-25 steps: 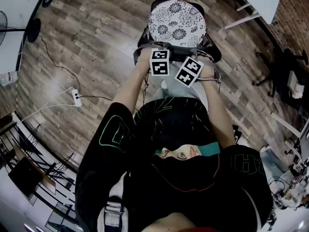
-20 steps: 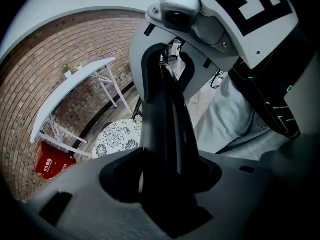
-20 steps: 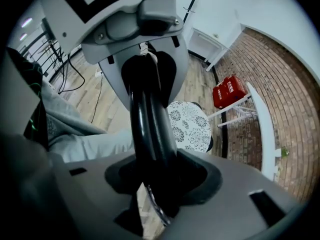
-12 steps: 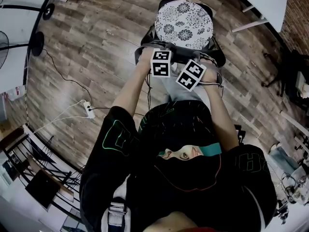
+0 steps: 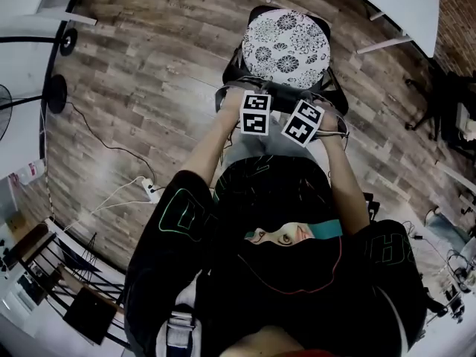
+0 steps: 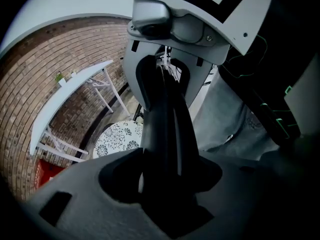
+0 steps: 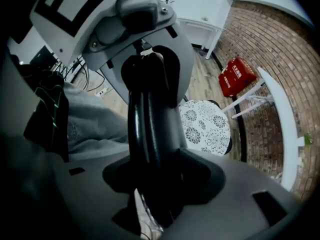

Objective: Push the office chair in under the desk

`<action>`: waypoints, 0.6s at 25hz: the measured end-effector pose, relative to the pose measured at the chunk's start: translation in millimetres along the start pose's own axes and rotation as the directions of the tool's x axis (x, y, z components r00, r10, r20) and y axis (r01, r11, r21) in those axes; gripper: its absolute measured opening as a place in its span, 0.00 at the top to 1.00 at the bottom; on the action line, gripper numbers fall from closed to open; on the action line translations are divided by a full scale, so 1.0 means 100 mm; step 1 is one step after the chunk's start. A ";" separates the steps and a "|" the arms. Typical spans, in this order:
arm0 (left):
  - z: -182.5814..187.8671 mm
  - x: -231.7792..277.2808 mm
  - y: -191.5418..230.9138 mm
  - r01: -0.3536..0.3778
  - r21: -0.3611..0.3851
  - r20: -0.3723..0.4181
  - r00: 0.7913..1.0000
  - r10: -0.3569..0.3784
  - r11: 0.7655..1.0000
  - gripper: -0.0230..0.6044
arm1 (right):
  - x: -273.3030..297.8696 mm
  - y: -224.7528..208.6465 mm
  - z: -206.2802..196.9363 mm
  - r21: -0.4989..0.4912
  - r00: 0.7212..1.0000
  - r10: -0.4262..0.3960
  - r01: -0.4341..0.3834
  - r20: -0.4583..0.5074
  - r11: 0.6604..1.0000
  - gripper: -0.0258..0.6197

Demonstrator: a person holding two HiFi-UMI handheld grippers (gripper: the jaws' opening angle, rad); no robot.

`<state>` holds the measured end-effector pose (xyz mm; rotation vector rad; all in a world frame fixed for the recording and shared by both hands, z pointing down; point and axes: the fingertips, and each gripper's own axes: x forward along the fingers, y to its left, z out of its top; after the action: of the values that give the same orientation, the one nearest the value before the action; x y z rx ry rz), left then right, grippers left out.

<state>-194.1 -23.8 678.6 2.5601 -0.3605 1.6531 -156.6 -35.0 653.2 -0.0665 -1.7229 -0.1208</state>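
Observation:
The office chair has a round floral seat and a black backrest, and it stands just short of the white desk. My left gripper and right gripper sit side by side on the backrest's top rim, facing each other. In the left gripper view the black rim runs between the left gripper's wide jaws, with a sliver of light beside it. In the right gripper view the rim lies between the right gripper's jaws, which are opening, with a gap showing beside it.
A brick wall runs behind the desk, and a red box lies on the floor by it. A power strip with cables lies on the wood floor at left. A fan stand and a black rack are at left.
The chair and both grippers have moved forward toward the desk, and the person has stepped after them. The power strip has slid back and right in view.

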 end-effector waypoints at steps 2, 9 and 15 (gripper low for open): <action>-0.02 -0.01 0.00 -0.004 0.014 0.004 1.000 0.004 1.000 0.60 | 0.02 0.00 0.02 0.024 1.000 -0.021 0.022 -0.022 0.999 0.64; -0.09 -0.09 -0.07 -0.018 0.107 0.022 1.000 0.016 0.994 0.65 | 0.03 0.10 0.11 0.106 0.997 -0.046 0.053 -0.070 0.993 0.65; -0.24 -0.18 -0.34 0.051 0.268 0.040 0.997 -0.064 0.962 0.65 | 0.04 0.46 0.25 0.286 0.993 -0.076 0.099 -0.090 0.953 0.65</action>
<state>-214.2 16.8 675.0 2.7732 -0.0671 1.7287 -176.9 13.8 655.5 0.2289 -1.6494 0.0647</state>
